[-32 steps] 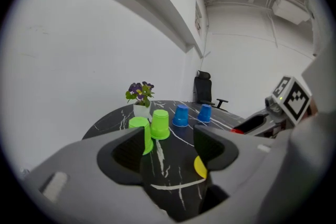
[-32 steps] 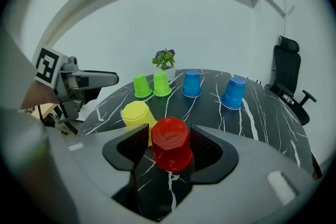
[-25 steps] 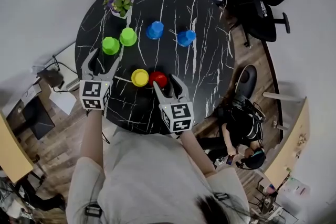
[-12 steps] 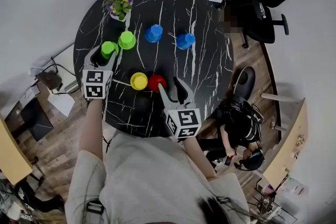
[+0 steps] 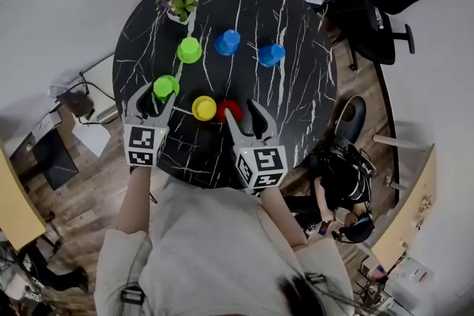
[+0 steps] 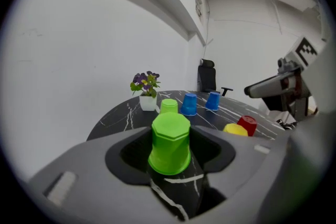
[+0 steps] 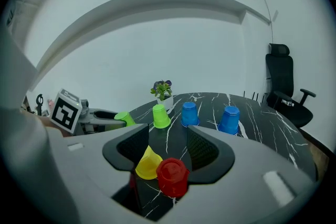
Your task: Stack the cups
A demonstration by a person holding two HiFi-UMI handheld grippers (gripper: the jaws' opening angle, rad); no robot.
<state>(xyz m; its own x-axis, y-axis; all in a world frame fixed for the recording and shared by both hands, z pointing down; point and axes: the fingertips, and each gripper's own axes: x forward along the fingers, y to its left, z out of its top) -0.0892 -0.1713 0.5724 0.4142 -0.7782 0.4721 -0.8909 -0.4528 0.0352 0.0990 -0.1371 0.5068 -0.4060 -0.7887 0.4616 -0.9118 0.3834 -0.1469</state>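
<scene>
The round black marble table (image 5: 296,85) fills the head view. The person's left arm (image 5: 135,196) and right arm (image 5: 275,207) reach forward over its near edge. The left gripper (image 5: 153,96) is clamped on an upturned green cup (image 6: 169,143) near the table's left edge; whether the cup touches the table cannot be told. The right gripper (image 5: 243,115) stands open over the table's near middle, with the red cup (image 5: 228,110) and yellow cup (image 5: 204,108) at its tips.

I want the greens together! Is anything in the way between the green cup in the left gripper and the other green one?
Nothing visible. The held green cup faces the other green cup across bare table; the yellow cup sits aside.
</scene>
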